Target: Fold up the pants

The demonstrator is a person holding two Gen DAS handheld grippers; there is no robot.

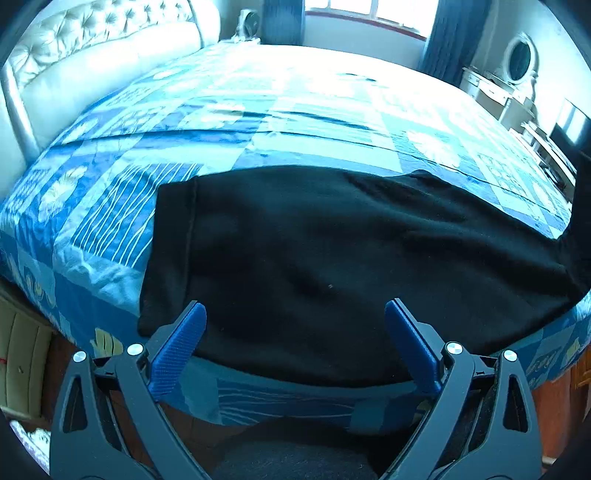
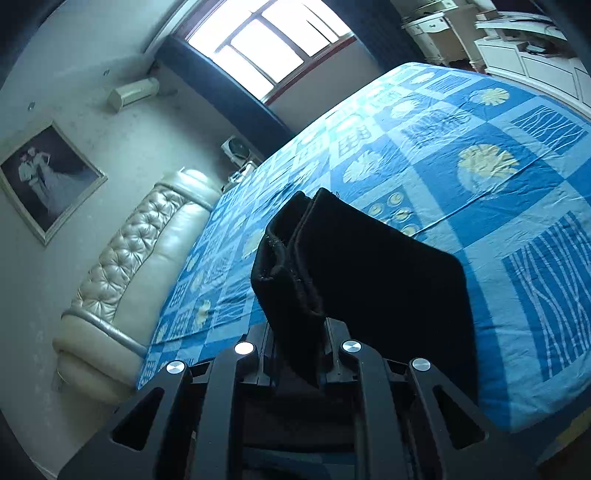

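Black soft knit pants [image 1: 314, 258]: spread on the blue patchwork bedspread [image 1: 258, 122] ahead of my spread, empty left gripper [image 1: 295, 332]; bunched hem clamped in my right gripper [image 2: 299, 332]. Limp, light, likely to sag; best taken at seamed edges.

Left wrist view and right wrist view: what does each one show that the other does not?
Only the left wrist view: open left tongs over the flat pants, and a round mirror. Only the right wrist view: right tongs shut on a bunched pants end, and a framed picture. Both: blue bedspread, headboard, window.
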